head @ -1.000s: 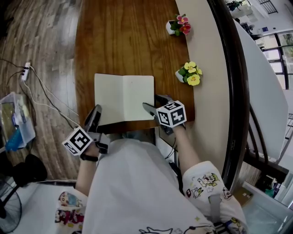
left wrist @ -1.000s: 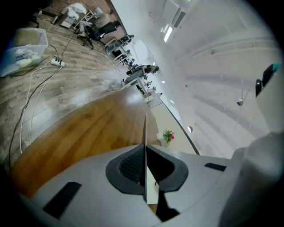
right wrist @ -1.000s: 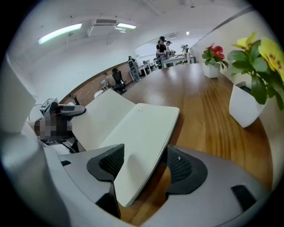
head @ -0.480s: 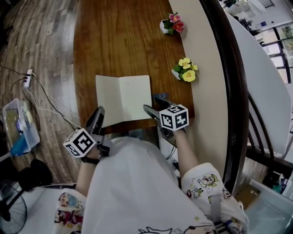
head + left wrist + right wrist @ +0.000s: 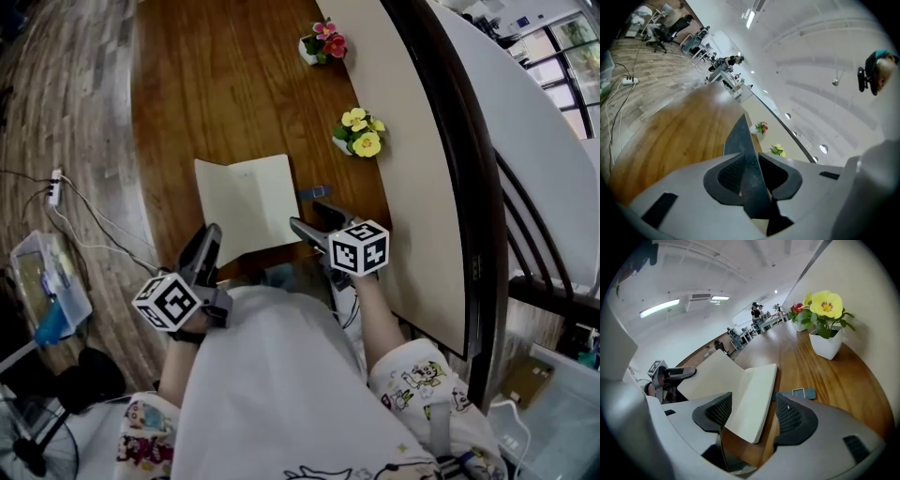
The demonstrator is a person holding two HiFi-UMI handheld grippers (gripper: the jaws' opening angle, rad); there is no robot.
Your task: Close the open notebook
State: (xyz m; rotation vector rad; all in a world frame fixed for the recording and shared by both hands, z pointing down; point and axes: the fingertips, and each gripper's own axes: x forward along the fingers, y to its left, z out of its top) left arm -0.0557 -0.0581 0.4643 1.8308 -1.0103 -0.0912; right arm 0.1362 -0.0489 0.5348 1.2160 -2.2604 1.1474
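1. An open notebook [image 5: 246, 202] lies at the counter's [image 5: 216, 84] near edge.
2. The left hand-held gripper [image 5: 210, 236], jaws just eased apart, straddles its near left corner.
3. The right hand-held gripper [image 5: 314, 218] flanks its near right corner.

There is one notebook [image 5: 246, 202] on one tabletop [image 5: 216, 84]. Two hand-held grippers are in view, the left hand-held gripper [image 5: 208, 234] and the right hand-held gripper [image 5: 309, 214], each carrying one marker cube; the left one's jaws have just been opening, with the notebook's cover between them. Two flower pots stand there, one yellow [image 5: 359, 133] and one pink [image 5: 321, 42]. The floor has one power strip [image 5: 54, 186] and one plastic box [image 5: 47, 286].
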